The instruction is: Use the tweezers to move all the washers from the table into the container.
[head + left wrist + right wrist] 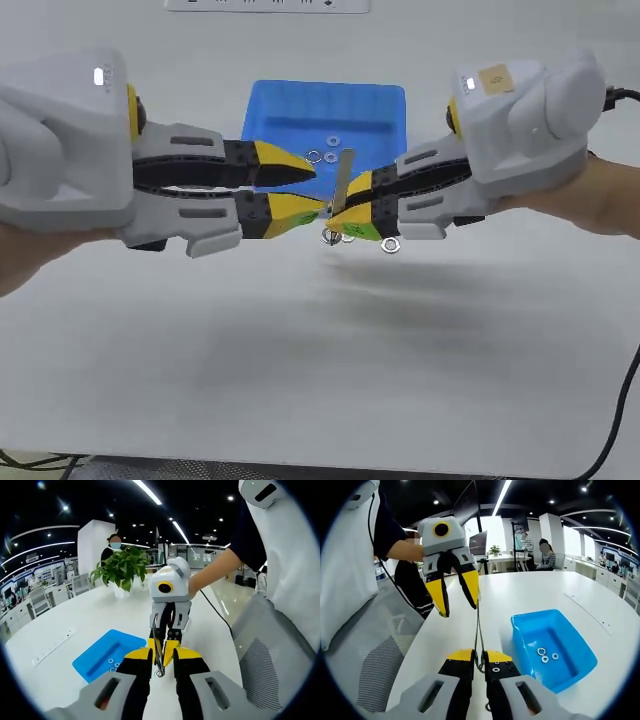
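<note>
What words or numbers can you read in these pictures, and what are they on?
No text reads clearly anywhere.
On the right gripper, a tan sticker: too small to read.
On the white strip at the far edge of the table, dark marks: blurred.
In the room behind, in the left gripper view, far-off signs: blurred.

Open-plan office under a dark ceiling crossed by long strip lights and small spotlights. A broad white table fills the foreground, with a grey mesh chair just beside its edge. A potted plant stands towards the table's far end, near a white pillar. Rows of desks and a glossy floor lie beyond. A dark monitor and seated people appear in the distance.
</note>
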`<act>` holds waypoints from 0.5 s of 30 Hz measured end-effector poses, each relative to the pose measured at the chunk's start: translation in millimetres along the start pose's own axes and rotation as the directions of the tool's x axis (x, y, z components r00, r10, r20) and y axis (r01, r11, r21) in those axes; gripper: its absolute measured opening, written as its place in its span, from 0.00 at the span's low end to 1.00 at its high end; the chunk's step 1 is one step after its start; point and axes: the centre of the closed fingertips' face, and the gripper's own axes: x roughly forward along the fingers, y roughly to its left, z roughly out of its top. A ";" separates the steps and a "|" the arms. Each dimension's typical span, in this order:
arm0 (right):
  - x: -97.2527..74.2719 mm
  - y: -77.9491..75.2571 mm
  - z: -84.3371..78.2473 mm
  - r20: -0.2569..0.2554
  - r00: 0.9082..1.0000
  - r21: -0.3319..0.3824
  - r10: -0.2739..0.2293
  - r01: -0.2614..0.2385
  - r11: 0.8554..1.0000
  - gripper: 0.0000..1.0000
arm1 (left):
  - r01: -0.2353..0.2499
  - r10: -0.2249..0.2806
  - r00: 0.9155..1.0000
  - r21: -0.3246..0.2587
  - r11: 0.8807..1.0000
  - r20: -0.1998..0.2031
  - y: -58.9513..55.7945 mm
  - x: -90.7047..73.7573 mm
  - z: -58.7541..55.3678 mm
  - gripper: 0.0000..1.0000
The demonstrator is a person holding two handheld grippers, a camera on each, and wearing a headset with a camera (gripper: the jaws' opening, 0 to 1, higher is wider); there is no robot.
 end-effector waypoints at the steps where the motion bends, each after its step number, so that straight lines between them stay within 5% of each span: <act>1: -1.3 -0.9 2.6 0.002 1.000 -0.005 -0.003 0.003 1.000 0.08 | -0.023 0.023 1.000 0.007 1.000 0.003 2.9 -2.3 0.1 0.26; 10: -18.3 -16.3 38.2 0.033 0.999 -0.064 -0.035 0.037 0.997 0.08 | -0.090 0.091 0.995 -0.023 0.996 0.039 8.4 -29.2 1.0 0.34; 13: -22.2 -33.0 44.0 0.021 0.998 -0.092 -0.056 0.058 0.994 0.08 | -0.131 0.139 0.985 -0.081 0.988 0.106 14.3 -36.9 8.2 0.47; 15: -25.0 -46.0 49.4 0.027 0.997 -0.099 -0.077 0.079 0.992 0.08 | -0.148 0.155 0.984 -0.077 0.986 0.085 17.2 -41.9 2.9 0.53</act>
